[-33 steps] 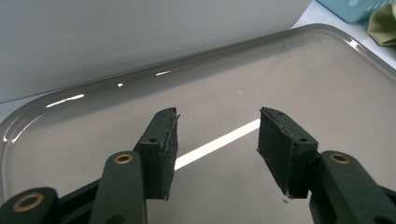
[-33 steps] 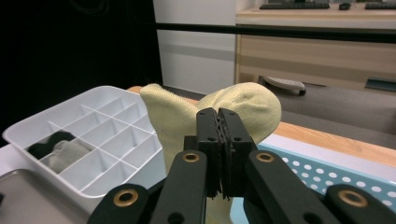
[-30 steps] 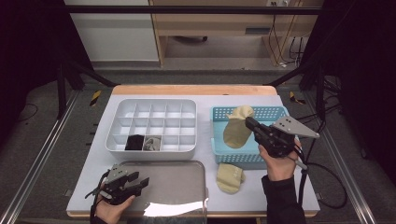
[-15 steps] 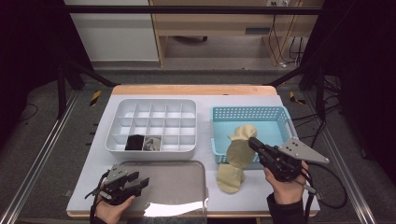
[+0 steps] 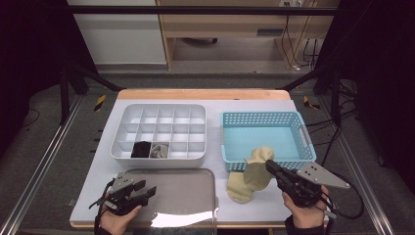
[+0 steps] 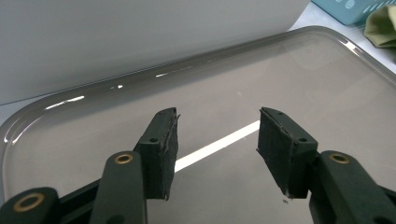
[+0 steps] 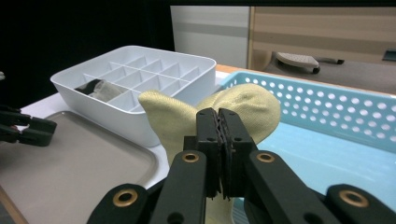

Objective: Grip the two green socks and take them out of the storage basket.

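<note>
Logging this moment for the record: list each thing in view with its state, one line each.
right gripper: shut on yellow sock
yellow sock: pinched, hanging, lower end on the table
left gripper: open, nothing between jaws, over grey tray
grey tray: bare
blue basket: empty
white divided box: two front cells filled, rest empty

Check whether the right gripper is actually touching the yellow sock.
Touching. In the right gripper view, the right gripper has its jaws pressed together on a fold of the yellow sock, the cloth bunched on both sides of them.
</note>
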`<state>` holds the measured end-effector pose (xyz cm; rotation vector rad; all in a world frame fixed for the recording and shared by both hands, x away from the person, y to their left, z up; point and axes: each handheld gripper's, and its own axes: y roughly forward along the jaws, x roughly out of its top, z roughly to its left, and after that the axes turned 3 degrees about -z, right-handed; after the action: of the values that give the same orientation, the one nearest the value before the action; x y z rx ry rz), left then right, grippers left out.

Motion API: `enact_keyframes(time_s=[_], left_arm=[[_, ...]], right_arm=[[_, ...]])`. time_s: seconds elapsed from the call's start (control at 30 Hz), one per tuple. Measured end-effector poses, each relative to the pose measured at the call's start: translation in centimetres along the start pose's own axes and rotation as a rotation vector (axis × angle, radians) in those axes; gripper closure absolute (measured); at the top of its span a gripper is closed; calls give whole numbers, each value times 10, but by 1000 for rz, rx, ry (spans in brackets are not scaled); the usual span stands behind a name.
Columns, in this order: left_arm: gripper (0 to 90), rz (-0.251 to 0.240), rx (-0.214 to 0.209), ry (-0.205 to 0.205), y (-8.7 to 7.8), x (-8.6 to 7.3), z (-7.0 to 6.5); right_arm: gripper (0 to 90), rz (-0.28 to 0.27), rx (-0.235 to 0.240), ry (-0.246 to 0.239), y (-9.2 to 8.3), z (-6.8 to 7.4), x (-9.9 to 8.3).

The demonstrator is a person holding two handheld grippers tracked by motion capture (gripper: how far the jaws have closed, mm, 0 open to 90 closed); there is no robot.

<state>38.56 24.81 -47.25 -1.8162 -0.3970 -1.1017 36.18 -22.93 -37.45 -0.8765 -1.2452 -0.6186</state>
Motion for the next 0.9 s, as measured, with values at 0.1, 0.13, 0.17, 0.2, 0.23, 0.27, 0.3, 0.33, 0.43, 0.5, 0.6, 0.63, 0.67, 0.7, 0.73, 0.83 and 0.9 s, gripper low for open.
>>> enact_keyframes(time_s=[0.1,0.13,0.17,0.2,0.23,0.27,0.3,0.33,0.43,0.5,0.6,0.63,0.67,0.7,0.73,0.83,0.9], left_arm=[[466,0,0,0,0,0,0],[466,1,0,0,0,0,0],[466,1,-1,1,0,0,0],[466,0,0,1,0,0,0],[466,-1,-1,1,0,0,0],[466,0,-1,1,0,0,0],[466,2,-1,0,0,0,0],[466,3,0,1,0,0,0],[466,1,-1,3,0,0,-1],[466,1,0,2,0,0,0],[466,-1,0,1,0,0,0],[467,-1,0,1,0,0,0],[466,-1,0,2,0,0,0],[466,1,0,1,0,0,0],[467,2,0,2,0,0,-1],[467,0,0,3,0,0,-1],[466,1,0,2,0,0,-1]], right_arm=[[880,18,-17,0,-3,-3,-6],[881,22,-23,0,-3,-4,-8],[881,27,-32,-2,-4,-5,-9],[881,32,-42,-3,-6,-6,-11],[880,36,-46,-4,-6,-8,-12],[881,42,-48,4,-8,-9,-13],[881,41,-53,6,-8,-11,-14],[881,45,-57,8,-9,-12,-15],[881,56,-71,11,-11,-16,-19],[881,67,-83,16,-11,-18,-22],[881,82,-97,27,-14,-22,-26],[881,86,-105,28,-15,-24,-27],[881,93,-113,30,-16,-24,-28],[881,101,-120,29,-16,-26,-29],[881,105,-125,31,-17,-27,-30],[880,130,-138,35,-16,-30,-33],[881,152,-140,44,-15,-32,-37]])
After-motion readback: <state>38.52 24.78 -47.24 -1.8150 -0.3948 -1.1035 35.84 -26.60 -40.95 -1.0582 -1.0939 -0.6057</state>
